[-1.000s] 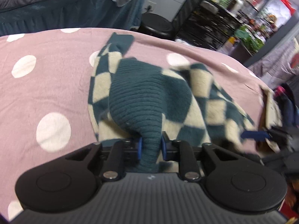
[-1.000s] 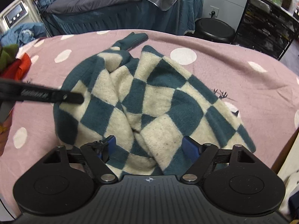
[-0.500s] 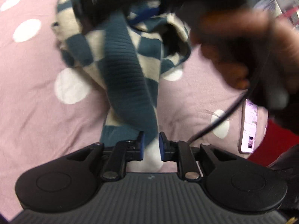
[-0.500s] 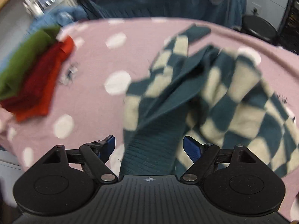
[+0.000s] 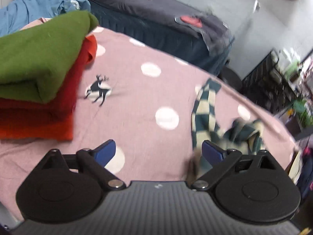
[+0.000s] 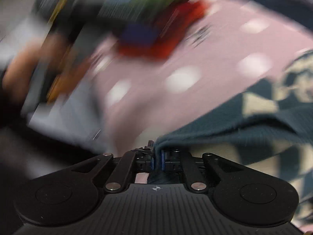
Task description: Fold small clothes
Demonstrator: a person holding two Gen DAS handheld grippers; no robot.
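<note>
The teal-and-cream checked sweater (image 5: pixel 207 115) lies crumpled on the pink dotted cloth (image 5: pixel 144 101), to the right of my left gripper (image 5: pixel 158 150). That gripper is open and empty over the bare cloth. My right gripper (image 6: pixel 157 159) is shut on the sweater's teal ribbed hem (image 6: pixel 225 129), which stretches off to the right. The right wrist view is heavily blurred.
A folded green garment (image 5: pixel 39 58) sits on a folded red one (image 5: pixel 49 115) at the left of the table. A grey bed (image 5: pixel 156 17) stands behind, shelving (image 5: pixel 277 82) at the right. A hand with the other gripper (image 6: pixel 29 74) shows blurred at the right wrist view's left.
My left gripper has let go of the teal hem and opened, swinging left toward the folded stack. My right gripper has shut on the hem and is moving fast.
</note>
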